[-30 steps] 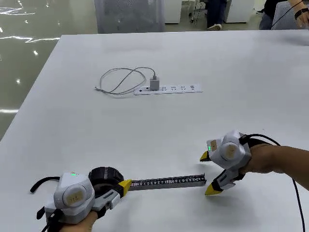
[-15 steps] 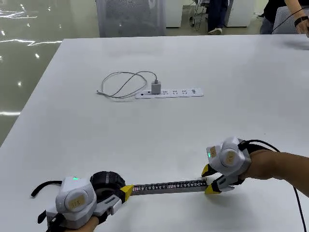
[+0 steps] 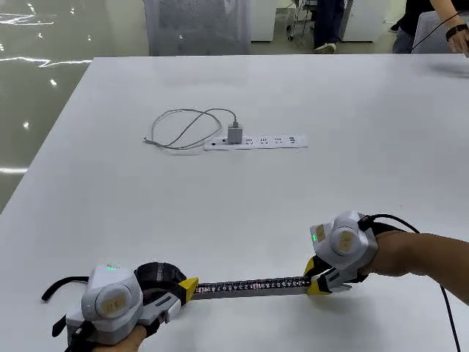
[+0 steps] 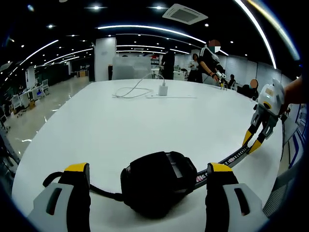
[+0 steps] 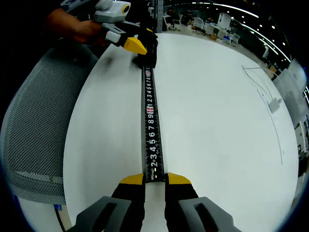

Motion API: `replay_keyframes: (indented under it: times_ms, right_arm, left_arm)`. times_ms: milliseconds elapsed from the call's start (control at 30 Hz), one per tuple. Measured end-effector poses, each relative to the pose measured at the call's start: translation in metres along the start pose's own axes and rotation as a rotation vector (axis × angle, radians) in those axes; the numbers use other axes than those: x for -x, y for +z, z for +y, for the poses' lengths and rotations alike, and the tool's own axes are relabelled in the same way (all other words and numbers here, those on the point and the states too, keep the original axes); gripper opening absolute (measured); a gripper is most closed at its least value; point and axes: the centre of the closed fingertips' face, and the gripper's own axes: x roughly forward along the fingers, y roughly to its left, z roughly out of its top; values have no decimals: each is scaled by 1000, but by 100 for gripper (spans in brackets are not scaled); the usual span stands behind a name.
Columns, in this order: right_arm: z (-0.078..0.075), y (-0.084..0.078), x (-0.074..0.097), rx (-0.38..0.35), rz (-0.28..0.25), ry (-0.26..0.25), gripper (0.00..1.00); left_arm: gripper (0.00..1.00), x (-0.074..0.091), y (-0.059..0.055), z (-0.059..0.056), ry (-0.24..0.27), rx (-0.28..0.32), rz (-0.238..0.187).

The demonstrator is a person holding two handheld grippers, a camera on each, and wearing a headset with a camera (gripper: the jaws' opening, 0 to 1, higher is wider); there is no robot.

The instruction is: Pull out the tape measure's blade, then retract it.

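Right claw [image 5: 155, 179] is clenched on the tip of the one tape blade [image 5: 150, 121], at about 5 o'clock on the white table [image 3: 330, 110]. From there the blade runs flat toward 9 o'clock to the single black case [image 4: 157, 181], which sits between the spread, released jaws of the left claw [image 4: 149, 169] at 7 o'clock. One power strip [image 3: 256, 141], with one charger [image 3: 234, 133] and one cable [image 3: 183, 125], lies toward 12 o'clock.

Right gripper [image 3: 314, 279] has dropped from its hover to the tabletop; the jaws, wide apart a second ago, have closed in; now they pinch the free end of the blade [image 3: 249, 284], yellow tips tight together.
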Motion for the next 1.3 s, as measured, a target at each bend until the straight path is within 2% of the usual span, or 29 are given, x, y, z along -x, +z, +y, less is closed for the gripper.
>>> replay_keyframes:
  times_ms: [233, 400, 633, 700, 833, 867, 933, 967, 1000, 1033, 1300]
  right_arm:
    - [0, 0, 0, -18, 18, -6, 11]
    - [-1, 0, -1, -30, 36, -6, 10]
    - [-1, 0, -1, -34, 49, -13, 10]
    - [-2, 1, -2, -43, 61, -12, 10]
    - [-2, 1, -2, -56, 79, -14, 10]
    - [-2, 1, -2, -55, 82, -15, 10]
    - [-2, 1, -2, -68, 91, -17, 10]
    - [-2, 1, -2, -70, 93, -18, 10]
    - [-2, 1, -2, -73, 96, -18, 10]
    - [-2, 0, -2, -76, 98, -19, 11]
    - [-2, -1, -2, -116, 93, -30, 10]
  left_arm:
    - [99, -2, -4, -2, 8, 5, 8]
    - [90, -2, -5, -1, 29, 30, 28]
    - [77, -3, -13, -9, 11, 68, 69]
    - [77, -4, -15, -10, 14, 63, 73]
    - [76, -4, -18, -9, 25, 91, 90]
    - [75, -4, -18, -10, 25, 114, 92]
    - [72, -4, -18, -8, 30, 117, 91]
    - [70, -4, -16, -8, 29, 115, 78]
    - [66, -4, -11, -9, 15, 114, 47]
    - [65, -3, -13, -9, 20, 115, 65]
    - [64, -5, -14, -10, 6, 107, 83]
